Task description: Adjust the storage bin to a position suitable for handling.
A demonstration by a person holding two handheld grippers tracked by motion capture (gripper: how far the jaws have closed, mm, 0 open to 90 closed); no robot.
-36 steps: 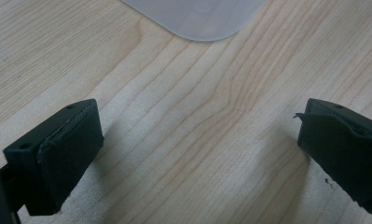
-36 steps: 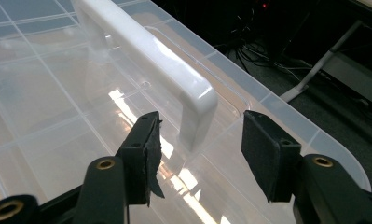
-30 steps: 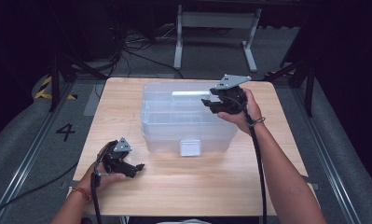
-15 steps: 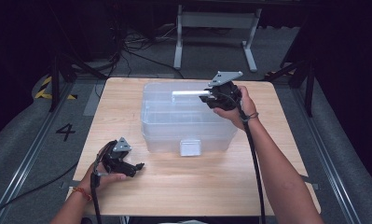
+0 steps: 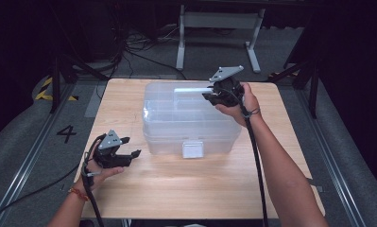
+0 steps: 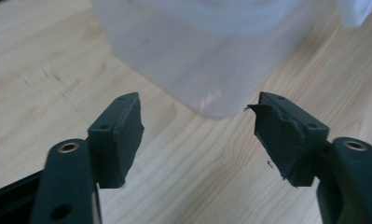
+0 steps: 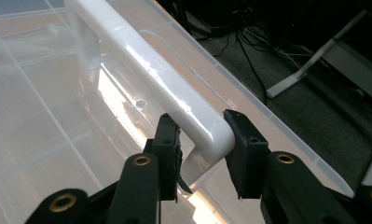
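A clear plastic storage box (image 5: 176, 123) with a lid stands on the wooden table (image 5: 186, 189). A white handle (image 5: 191, 89) runs along the lid's far edge. My right gripper (image 5: 213, 94) is at the handle's right end; its jaws have just been closing and now grip the white handle (image 7: 151, 70) between the pads (image 7: 242, 149). My left gripper (image 5: 133, 146) hovers over the table near the box's front left corner (image 6: 197, 51). Its jaws have just been closing, still stand apart, and hold nothing (image 6: 197, 123).
A white latch (image 5: 192, 149) sits at the middle of the box's front wall. Bare table lies in front of the box and on both sides. Beyond the far edge are a metal stand (image 5: 219, 21) and cables on the floor.
The right gripper has shifted left onto the end of the handle and closed on it. The left gripper has risen a little and its jaws have narrowed.
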